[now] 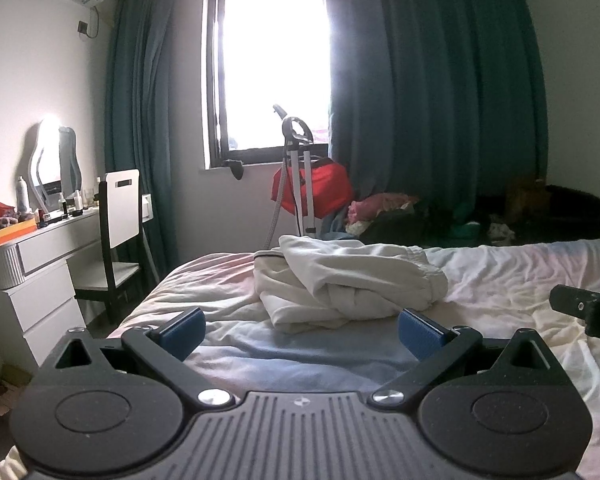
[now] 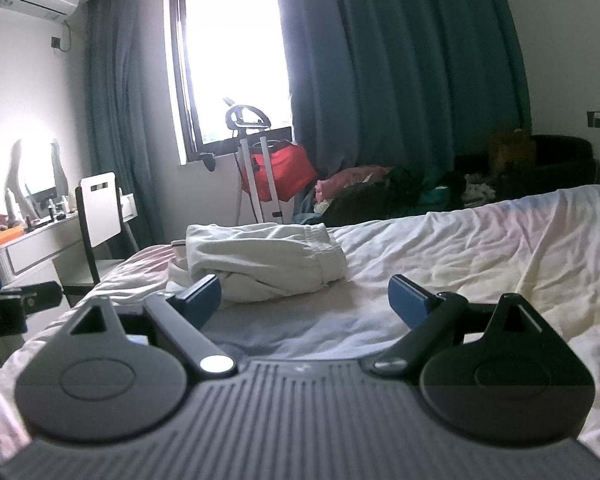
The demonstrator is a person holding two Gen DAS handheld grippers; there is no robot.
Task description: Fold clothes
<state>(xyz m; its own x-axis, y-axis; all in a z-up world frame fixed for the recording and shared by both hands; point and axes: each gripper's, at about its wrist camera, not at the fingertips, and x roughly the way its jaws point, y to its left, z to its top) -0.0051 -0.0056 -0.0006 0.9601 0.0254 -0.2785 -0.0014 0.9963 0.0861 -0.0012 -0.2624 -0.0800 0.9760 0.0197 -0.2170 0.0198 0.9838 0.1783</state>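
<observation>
Approach step, nothing gripped yet — white garment (image 1: 348, 280) lies bunched on the bed (image 1: 520, 280), just beyond both grippers. Left gripper (image 1: 302, 330) & right gripper (image 2: 304, 298): fingers wide, empty. Next, probably: reach in, pinch an edge, spread it flat.

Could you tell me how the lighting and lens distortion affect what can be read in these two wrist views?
Left wrist view: the window is blown out white, the curtain bows with fisheye curvature, the white garment reads sharply. Right wrist view: same glare, the mirror flares, the dark clothes pile loses detail in shadow.
</observation>
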